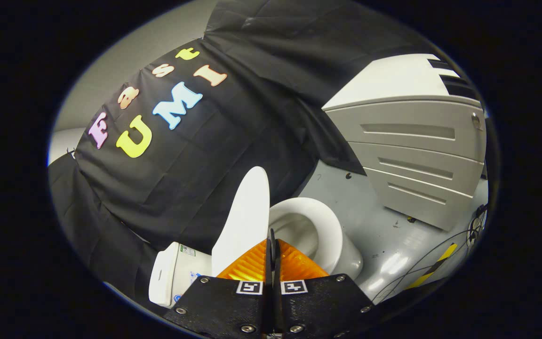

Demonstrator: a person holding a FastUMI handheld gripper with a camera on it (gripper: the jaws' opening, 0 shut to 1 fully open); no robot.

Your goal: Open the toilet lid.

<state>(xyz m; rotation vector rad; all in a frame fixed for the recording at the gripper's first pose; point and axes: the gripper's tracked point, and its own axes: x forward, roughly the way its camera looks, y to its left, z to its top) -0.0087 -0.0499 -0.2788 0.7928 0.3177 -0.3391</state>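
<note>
A white toilet stands just ahead of my gripper (pixel 272 242). Its lid (pixel 245 219) is raised and stands upright, leaning back toward the tank (pixel 172 275) and the black cloth wall. The open bowl (pixel 315 230) with its seat rim lies to the right of the lid. My two fingers are pressed flat together with nothing between them. Their tips sit just in front of the lid's lower edge, where it meets the bowl; I cannot tell whether they touch it.
A large grey machine with ribbed panels (pixel 412 155) stands on the grey floor (pixel 384 235) beyond the bowl. Thin cables (pixel 440 254) and a strip of yellow-black tape (pixel 433 266) lie on the floor to the right of the toilet.
</note>
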